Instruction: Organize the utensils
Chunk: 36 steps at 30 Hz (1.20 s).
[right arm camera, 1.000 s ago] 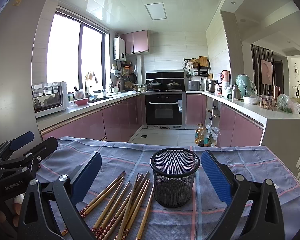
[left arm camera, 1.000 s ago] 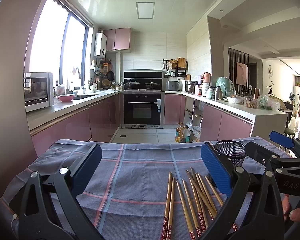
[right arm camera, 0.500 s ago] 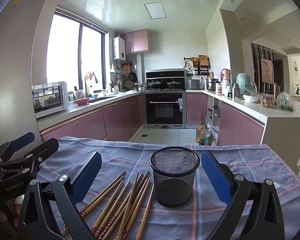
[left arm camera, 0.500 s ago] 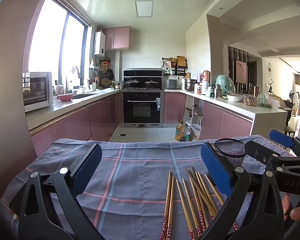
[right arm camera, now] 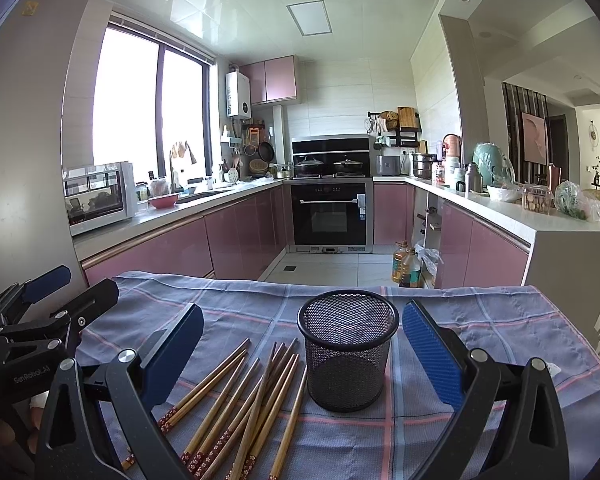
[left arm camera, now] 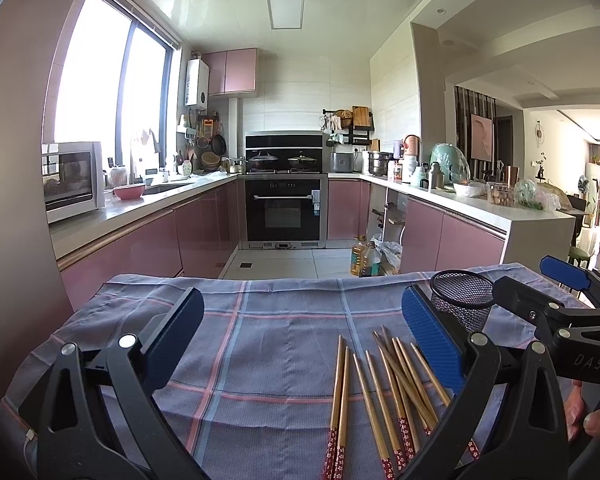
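Chopsticks (right arm camera: 244, 404) lie loose beside the mesh cup (right arm camera: 348, 348), under both claws, left (left arm camera: 300, 344) and right (right arm camera: 304, 356), spread apart.

Left gripper (left arm camera: 300, 344) is held low and level, jaws spread wide, nothing gripped. Right gripper (right arm camera: 302, 354) is held the same way, jaws wide apart, nothing gripped. Both are pointed forward, side by side. Part of a hand (left arm camera: 588, 416) is seen on the right gripper's handle.
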{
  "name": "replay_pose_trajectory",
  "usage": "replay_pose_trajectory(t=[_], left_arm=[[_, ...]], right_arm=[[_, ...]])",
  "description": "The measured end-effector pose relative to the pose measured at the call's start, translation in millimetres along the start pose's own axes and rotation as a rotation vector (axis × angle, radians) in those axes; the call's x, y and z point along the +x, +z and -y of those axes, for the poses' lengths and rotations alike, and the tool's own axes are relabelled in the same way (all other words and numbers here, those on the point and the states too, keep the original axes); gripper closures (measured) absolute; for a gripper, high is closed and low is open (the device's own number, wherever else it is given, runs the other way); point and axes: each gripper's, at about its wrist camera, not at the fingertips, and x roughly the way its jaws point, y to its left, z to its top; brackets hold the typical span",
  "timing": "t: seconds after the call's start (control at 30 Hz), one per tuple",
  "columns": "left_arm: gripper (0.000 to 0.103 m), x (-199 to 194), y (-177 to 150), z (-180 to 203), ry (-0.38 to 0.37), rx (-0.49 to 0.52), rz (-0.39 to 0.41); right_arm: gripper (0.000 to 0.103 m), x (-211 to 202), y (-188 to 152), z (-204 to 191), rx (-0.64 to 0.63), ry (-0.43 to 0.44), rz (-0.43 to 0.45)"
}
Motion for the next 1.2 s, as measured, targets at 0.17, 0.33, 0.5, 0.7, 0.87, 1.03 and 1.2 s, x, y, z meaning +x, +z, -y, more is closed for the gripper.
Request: replay_pose_trajectory(t=[0.17, 0.33, 0.5, 0.7, 0.87, 1.03, 1.2], left_arm=[[0.005, 10, -3, -4, -0.014, 0.006, -0.055], [0.006, 31, -12, -7, -0.016, 0.043, -0.156], [0.02, 57, -27, -7, -0.055, 0.098, -0.28], [0.041, 90, -49, -8, -0.117, 0.099, -0.42], [0.049, 113, -65, -3, -0.151, 0.118, -0.514], [0.058, 125, -75, 2, -0.179, 0.143, -0.579], [0.064, 135, -82, 10, -0.209, 0.176, -0.616]], right_arm=[[0.007, 5, -3, 3, -0.013, 0.008, -0.053], [0.007, 20, -15, 0, -0.057, 0.035, -0.164], [0.016, 47, -34, -1, -0.068, 0.056, -0.342], [0.044, 74, -56, 11, 0.005, 0.079, -0.497], [0.057, 85, -67, 6, 0.007, 0.095, -0.563], [0.068, 90, -71, 3, 0.01, 0.11, -0.602], [0.069, 93, -72, 0, -0.01, 0.119, -0.613]])
